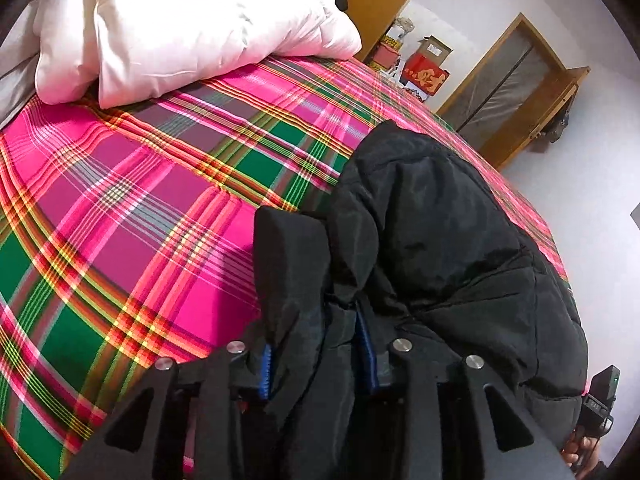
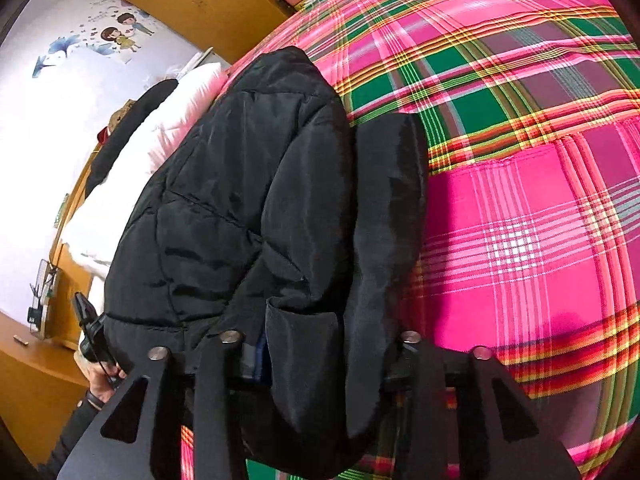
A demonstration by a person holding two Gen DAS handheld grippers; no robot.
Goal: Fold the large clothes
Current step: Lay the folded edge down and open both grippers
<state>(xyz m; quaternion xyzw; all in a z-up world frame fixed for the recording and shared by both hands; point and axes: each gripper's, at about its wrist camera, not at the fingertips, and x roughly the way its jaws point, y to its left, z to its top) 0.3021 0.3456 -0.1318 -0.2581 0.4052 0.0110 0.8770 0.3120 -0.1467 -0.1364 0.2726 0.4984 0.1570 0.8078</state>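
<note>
Left wrist view: left gripper (image 1: 316, 300) clamps a fold of the black puffer jacket (image 1: 448, 248) lying by the plaid bedspread's (image 1: 132, 208) edge. Right gripper (image 2: 340, 240) pinches the jacket's hem; open bedspread lies beyond.

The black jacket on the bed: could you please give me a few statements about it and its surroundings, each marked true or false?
1. The left gripper is shut on the black jacket. True.
2. The right gripper hangs open, clear of the jacket. False: it also pinches jacket fabric.
3. The bedspread is plain blue. False: it is a pink and green plaid.
4. A white pillow lies on the bed. True.
5. The jacket is draped over the pillow. False: they lie apart in the left wrist view.
</note>
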